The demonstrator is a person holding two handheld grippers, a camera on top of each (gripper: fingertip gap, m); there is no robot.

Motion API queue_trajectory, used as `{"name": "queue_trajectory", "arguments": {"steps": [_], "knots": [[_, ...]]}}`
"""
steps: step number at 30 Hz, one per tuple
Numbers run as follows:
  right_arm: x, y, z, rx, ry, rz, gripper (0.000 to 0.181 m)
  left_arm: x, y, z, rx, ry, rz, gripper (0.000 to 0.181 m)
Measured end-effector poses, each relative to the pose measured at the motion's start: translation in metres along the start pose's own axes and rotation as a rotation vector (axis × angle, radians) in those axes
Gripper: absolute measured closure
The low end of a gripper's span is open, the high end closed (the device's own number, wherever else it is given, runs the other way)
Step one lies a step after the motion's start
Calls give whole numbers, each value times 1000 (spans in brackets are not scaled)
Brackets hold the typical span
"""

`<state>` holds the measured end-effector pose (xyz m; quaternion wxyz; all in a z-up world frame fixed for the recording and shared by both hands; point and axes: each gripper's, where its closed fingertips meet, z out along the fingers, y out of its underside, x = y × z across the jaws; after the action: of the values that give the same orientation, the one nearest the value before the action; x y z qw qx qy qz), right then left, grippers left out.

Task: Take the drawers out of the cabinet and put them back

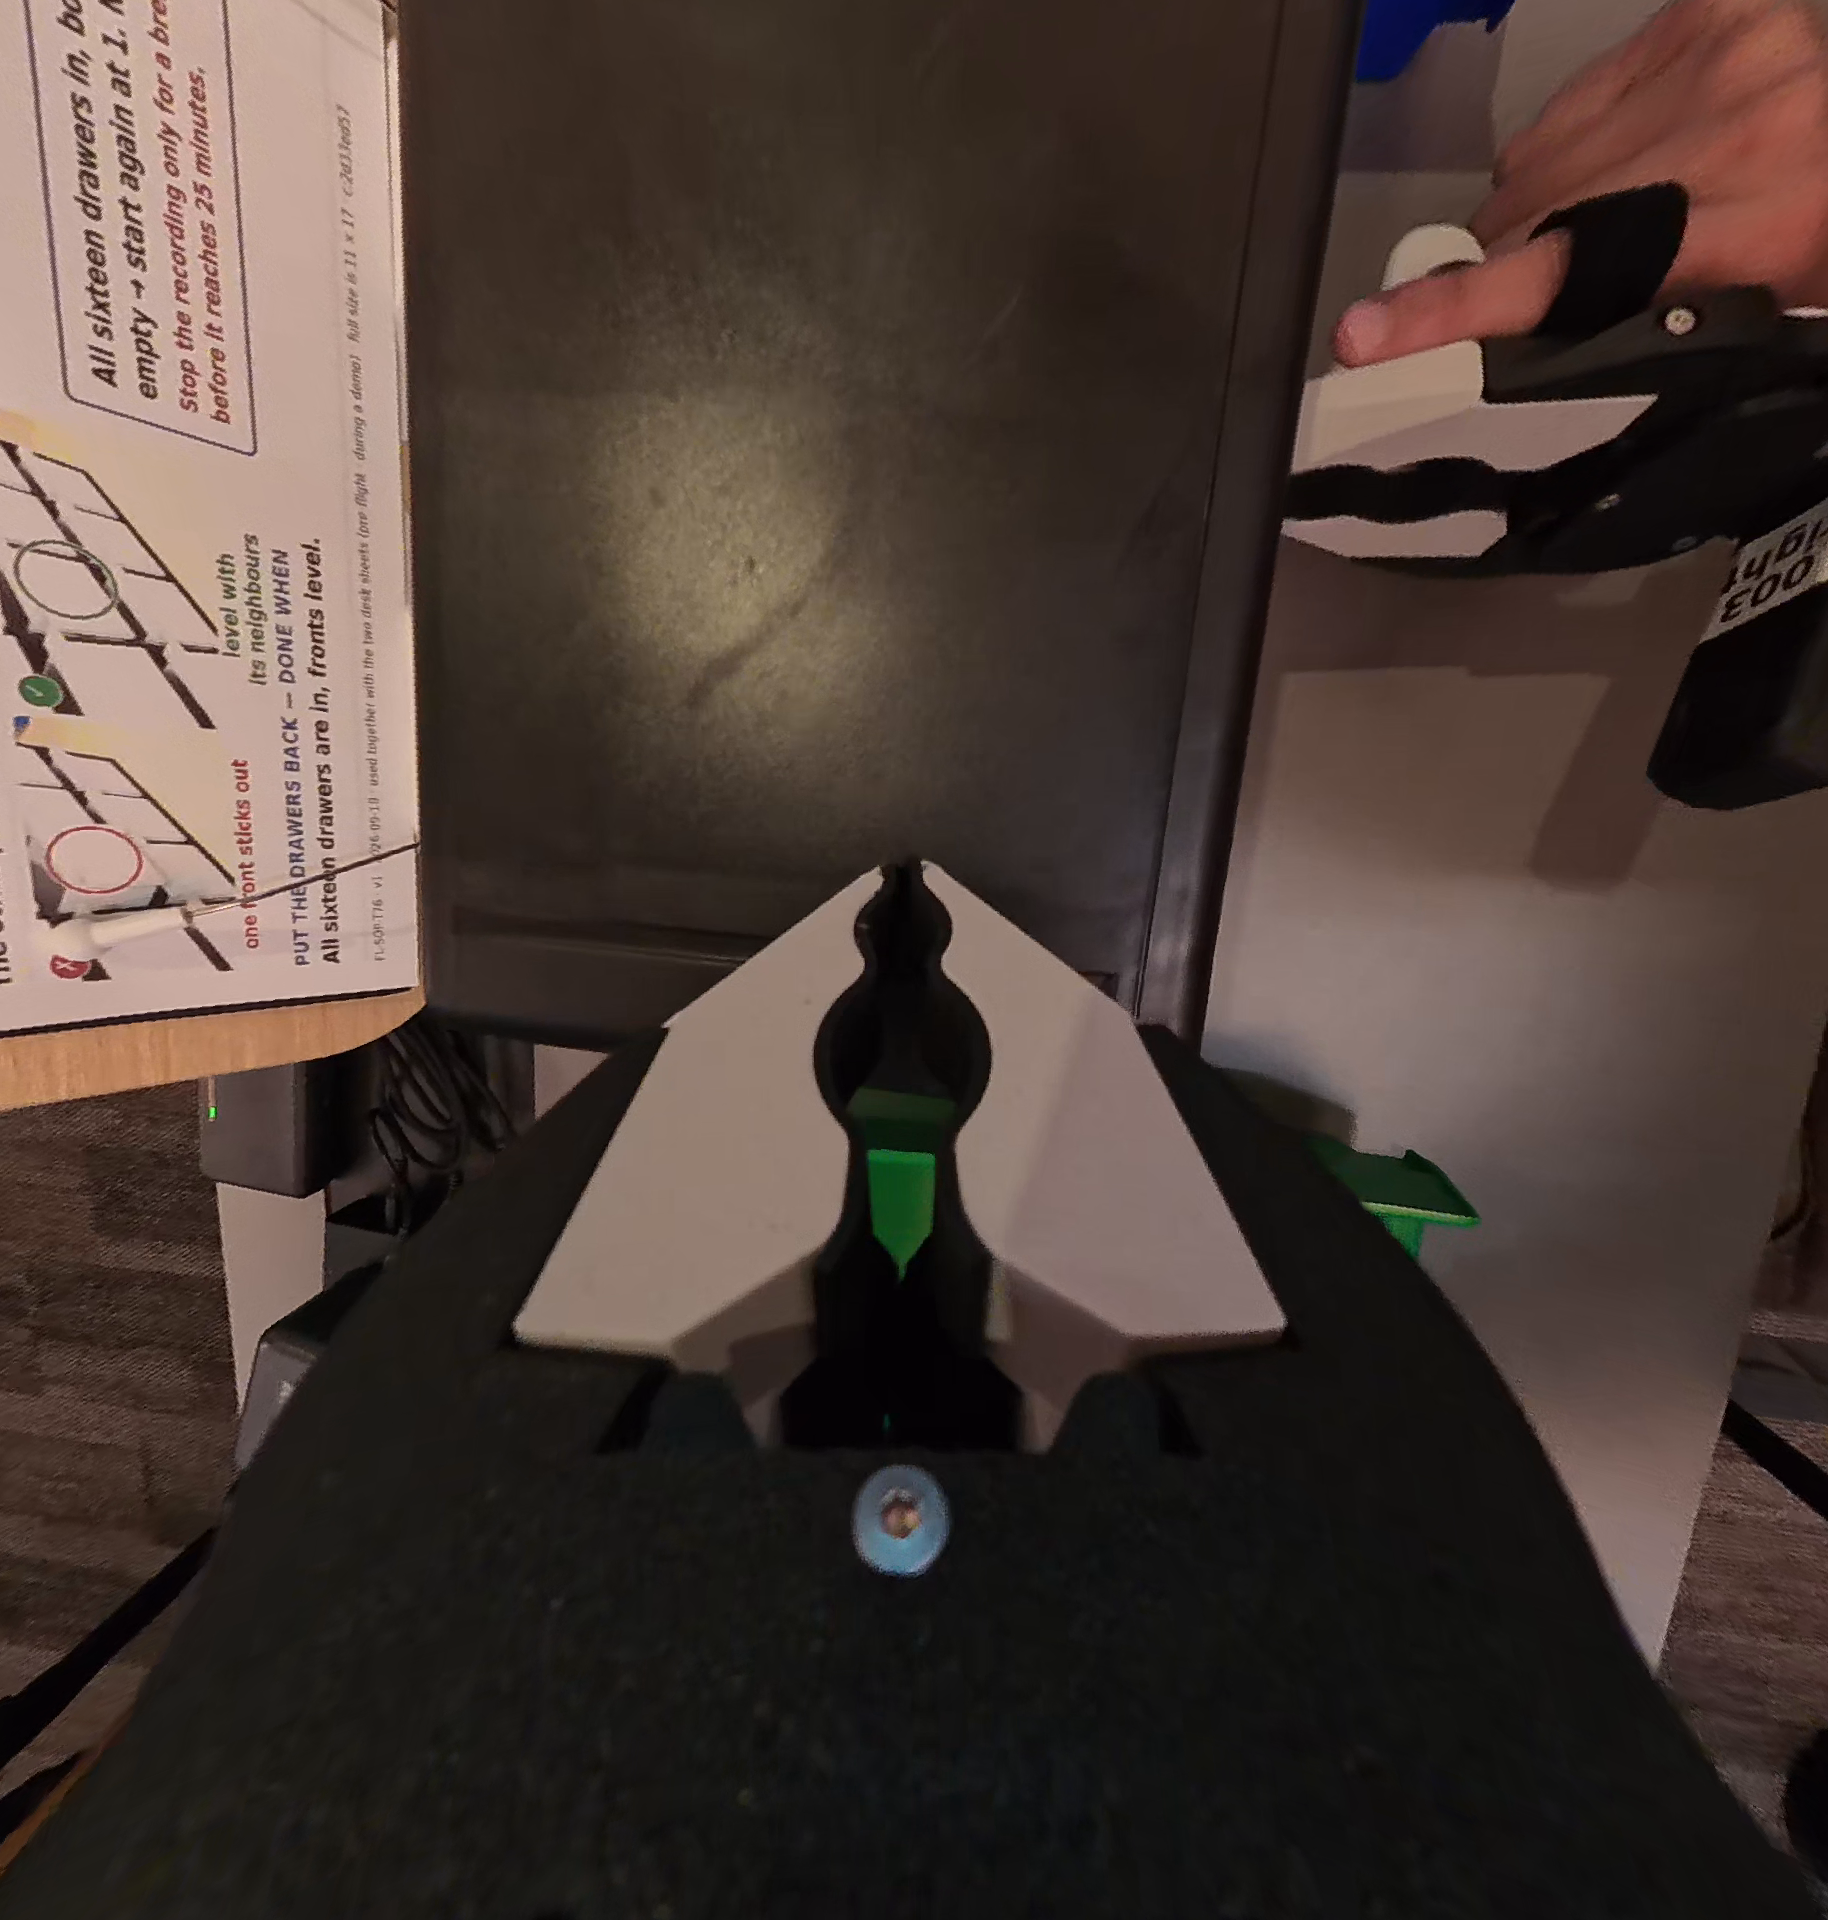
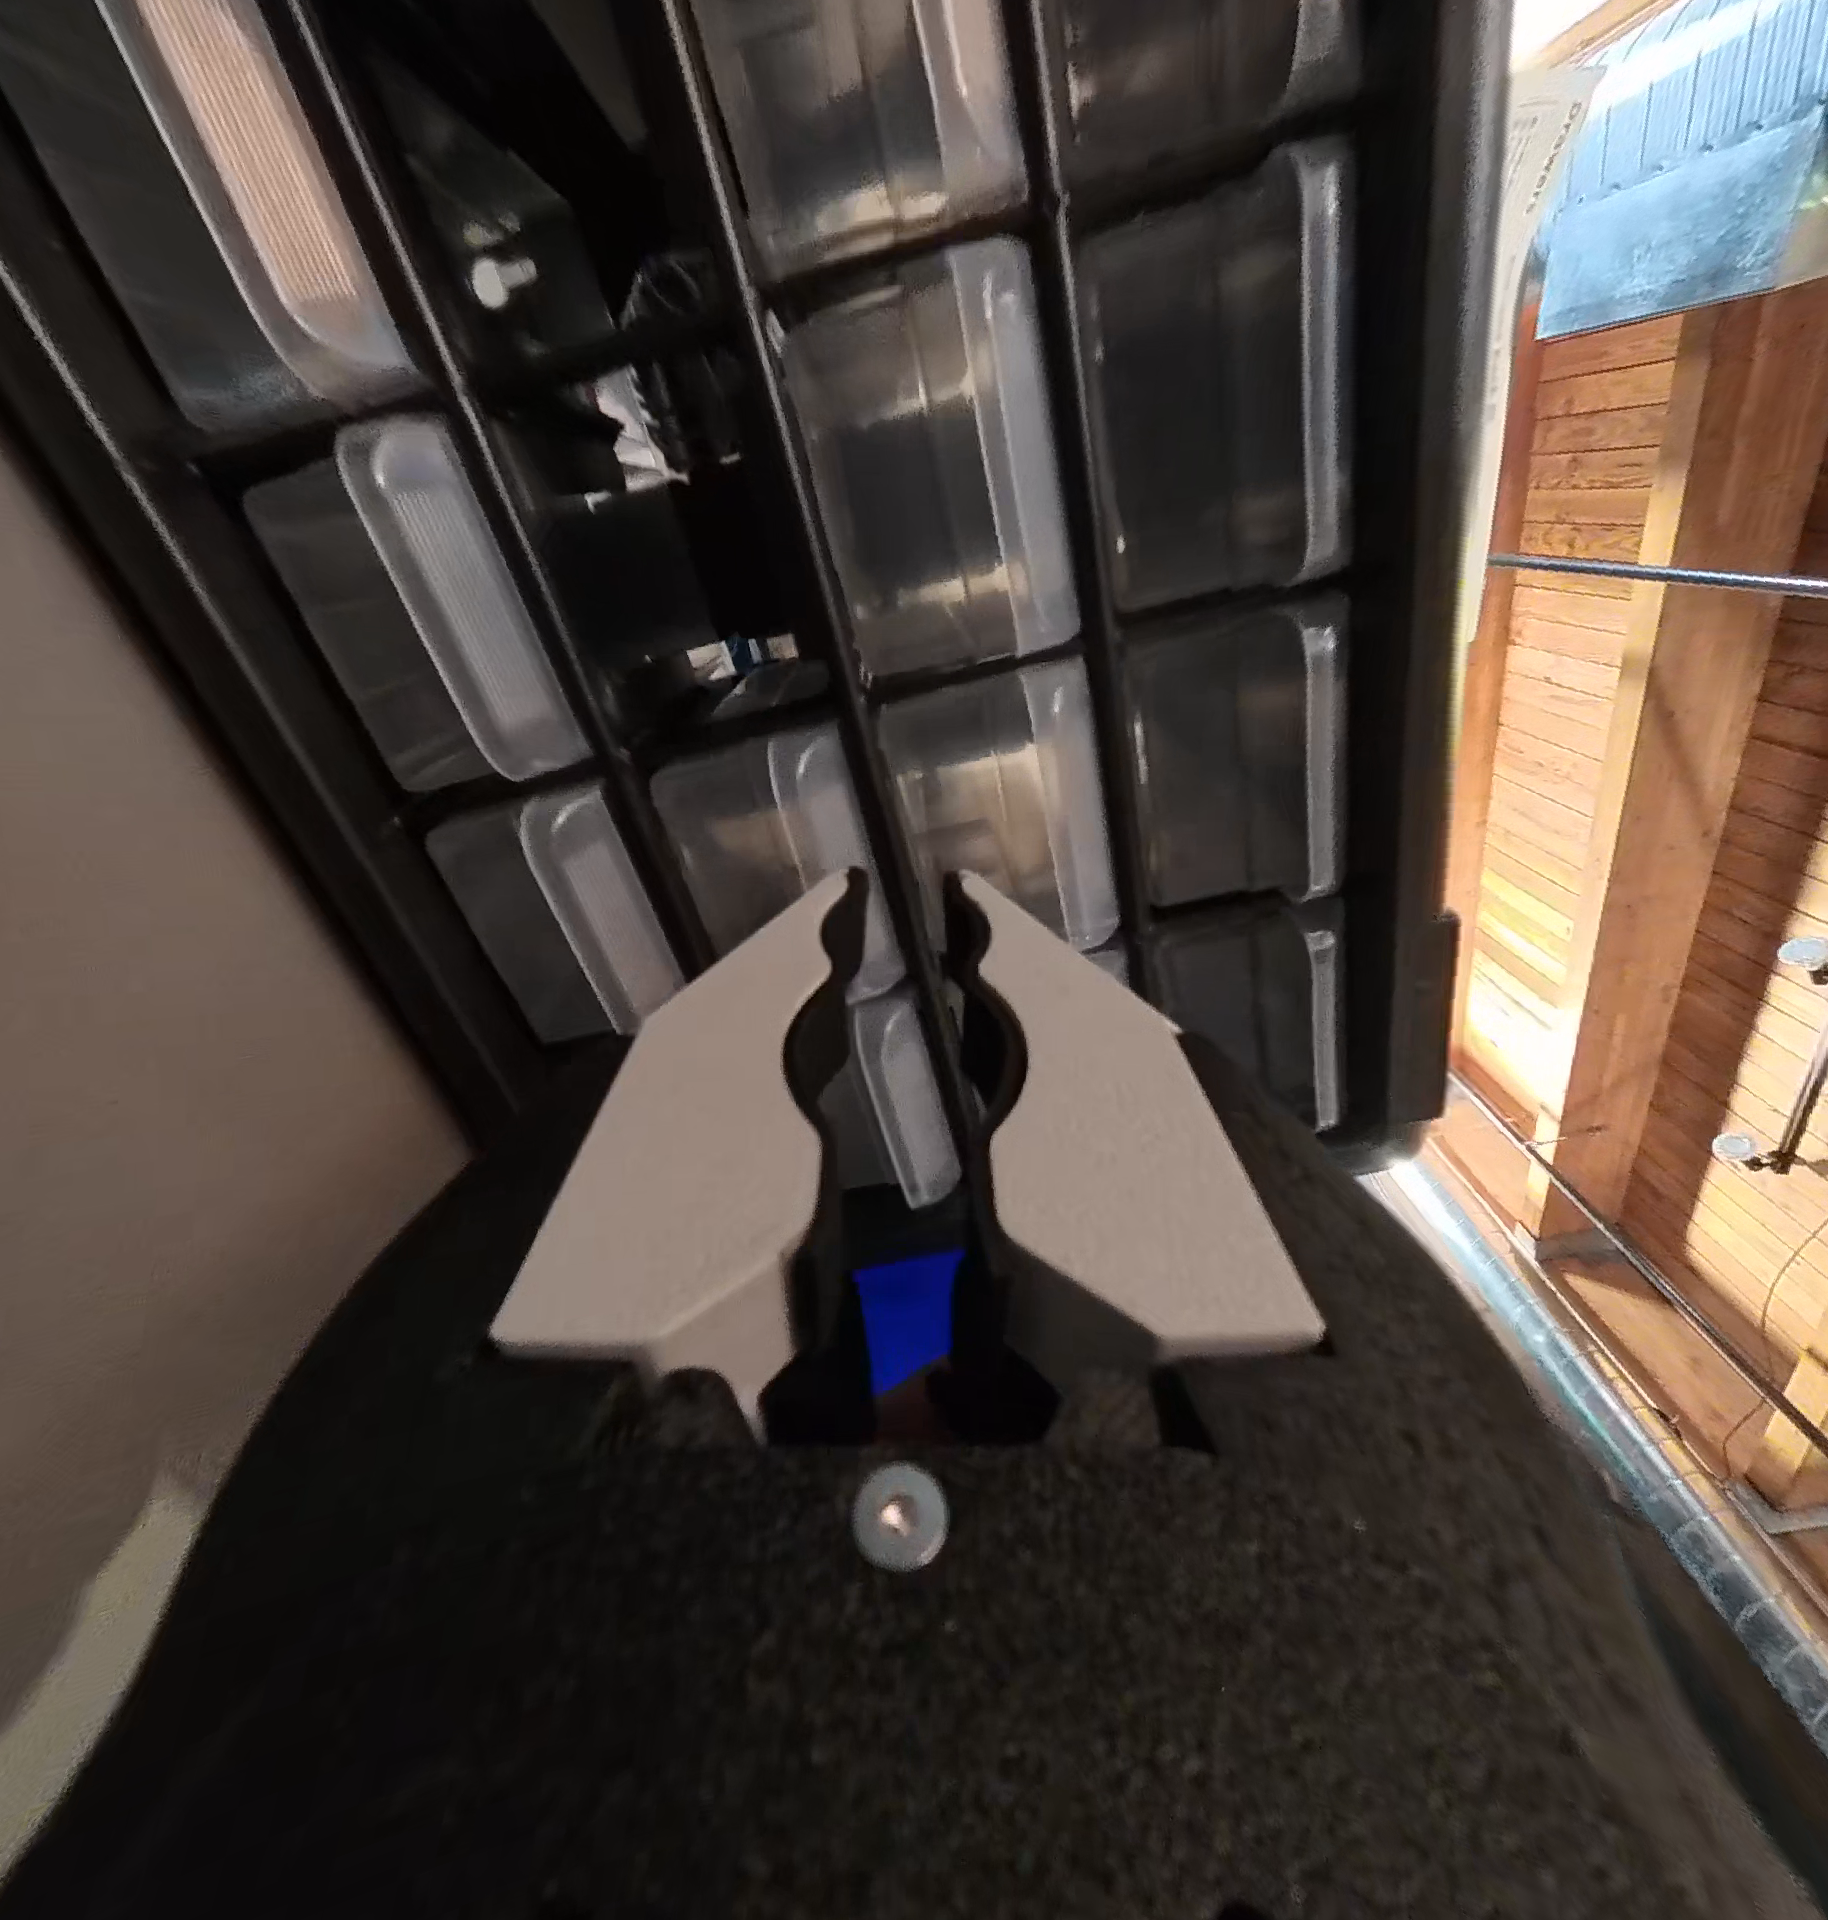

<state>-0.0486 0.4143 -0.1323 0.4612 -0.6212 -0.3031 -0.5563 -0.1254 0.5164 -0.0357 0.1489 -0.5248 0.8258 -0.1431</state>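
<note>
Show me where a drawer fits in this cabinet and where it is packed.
Free: the dark empty slots in the cabinet's second column from the left, bordered by clear drawers on both sides and below. Every other visible slot is filled. Right of the cabinet, the pale surface lies bare.

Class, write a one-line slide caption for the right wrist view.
Right claw, slightly open, faces the black cabinet of clear drawers, with some slots empty.

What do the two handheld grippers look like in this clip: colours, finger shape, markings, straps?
Both have pale grey, wedge-shaped fingers with scalloped inner edges on black textured bodies with a silver screw. The left gripper has a green insert, the right gripper a blue one. The right carries black straps and a white label.
</note>
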Motion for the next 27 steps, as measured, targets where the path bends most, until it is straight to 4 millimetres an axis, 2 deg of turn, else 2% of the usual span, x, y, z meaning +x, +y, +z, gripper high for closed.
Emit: {"name": "queue_trajectory", "arguments": {"steps": [2,7,13,21,24,27], "knots": [[-1,2,3,5,2,-30,171,0,0,0,-10,-4,7,181],[-10,-5,-9,41,-58,-1,166,0,0,0,-13,-17,19,181],[-11,7,6,-12,13,-59,165,0,0,0,0,18,-2,181],[-10,3,6,32,55,-142,173,0,0,0,-11,-1,2,181],[-10,3,-3,39,58,-158,173,0,0,0,-18,-3,0,181],[-8,0,-29,60,71,-155,173,0,0,0,-15,-3,-9,181]]}}
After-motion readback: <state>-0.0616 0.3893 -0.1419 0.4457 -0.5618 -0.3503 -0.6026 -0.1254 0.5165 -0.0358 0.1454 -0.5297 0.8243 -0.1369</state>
